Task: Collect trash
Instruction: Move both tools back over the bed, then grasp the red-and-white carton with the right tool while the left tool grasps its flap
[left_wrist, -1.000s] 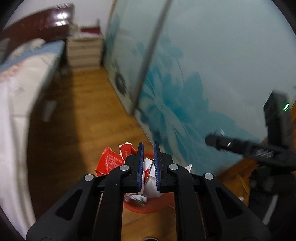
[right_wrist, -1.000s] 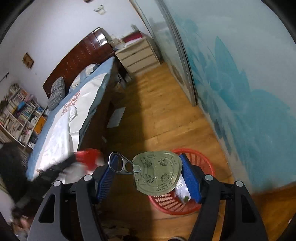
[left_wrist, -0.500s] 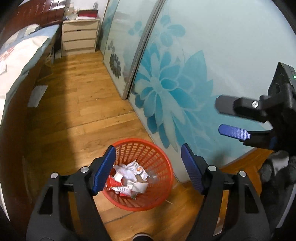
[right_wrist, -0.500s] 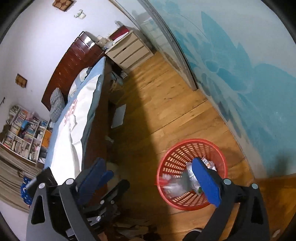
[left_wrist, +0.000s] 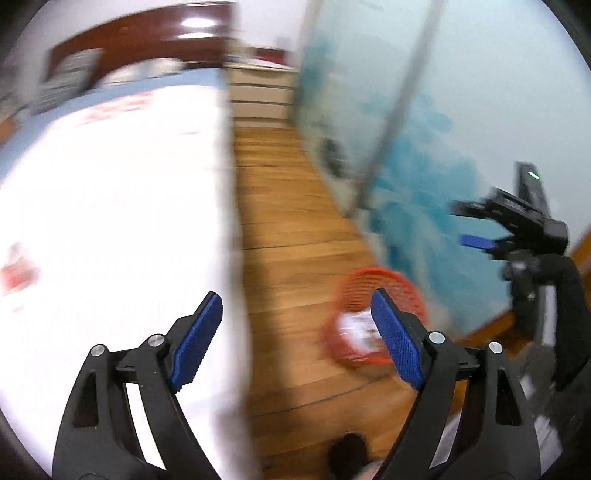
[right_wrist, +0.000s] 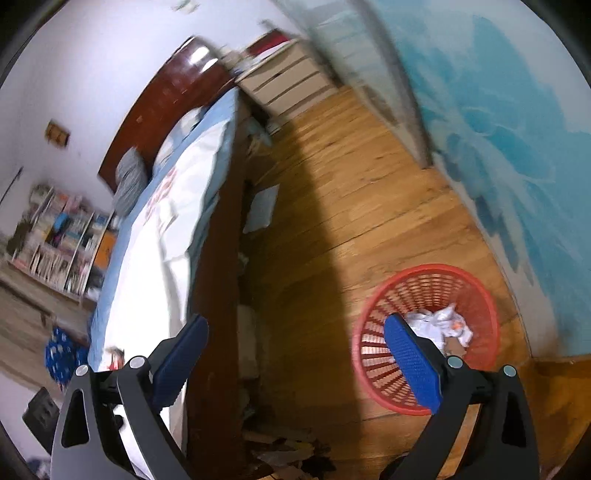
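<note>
Red plastic basket, open lattice walls, slightly shiny. Crumpled white paper trash inside, creased and matt. Wood plank floor, warm orange, satin sheen with visible seams between boards. Dark reddish wood headboard, polished, strong glare off the top. White cloth bedspread with a light blue cloth edge, soft and wrinkled. Smooth frosted-looking sliding door with a blue flower print. Both grippers matt black plastic, silvery metal screw heads, finger pads blue with fine ribbed texture, probably rubbery.
</note>
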